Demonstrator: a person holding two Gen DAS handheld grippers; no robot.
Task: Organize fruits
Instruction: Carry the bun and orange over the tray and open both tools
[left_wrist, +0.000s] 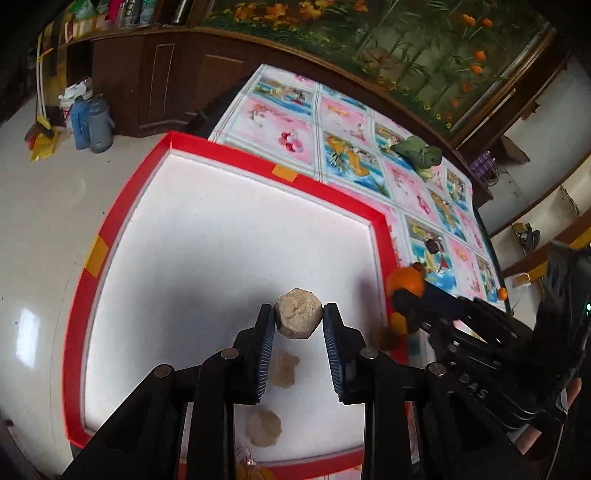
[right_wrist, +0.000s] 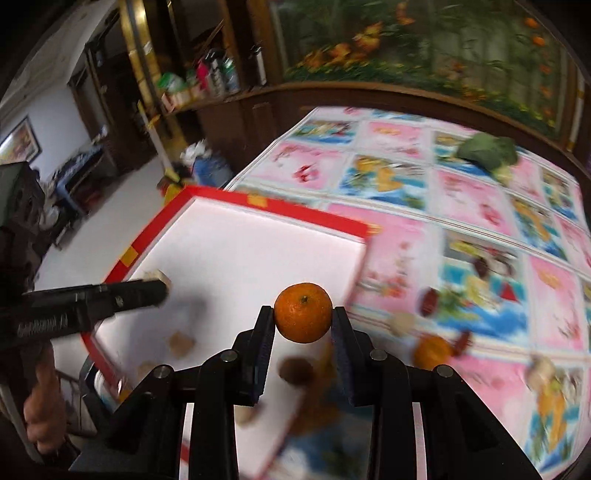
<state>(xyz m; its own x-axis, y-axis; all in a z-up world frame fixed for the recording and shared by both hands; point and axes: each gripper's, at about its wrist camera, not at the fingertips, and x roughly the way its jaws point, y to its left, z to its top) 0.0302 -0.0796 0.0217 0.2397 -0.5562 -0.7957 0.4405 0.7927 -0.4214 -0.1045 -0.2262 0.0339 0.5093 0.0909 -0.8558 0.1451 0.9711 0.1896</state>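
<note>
A tan lump (left_wrist: 298, 314) and an orange (right_wrist: 303, 312) are being carried, pinched between nearly closed fingers, over the red-rimmed tray (left_wrist: 229, 155) (either could be dropped if jolted).

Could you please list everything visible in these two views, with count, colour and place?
Tray: one, red rim, white floor, on the table's left part.
Tablecloth: one, pink and blue picture squares, under the tray.
Beige lump: one, held above the tray.
Beige pieces: two, lying in the tray.
Orange: one, held over the tray's right edge.
Other oranges: two, on the cloth right of the tray.
Green vegetable: one, far side of the cloth.
Flasks: two, blue and grey, on the floor.
Left gripper: black, shut on the lump.
Right gripper: black, shut on the orange.
Hand: one, lower left.
</note>
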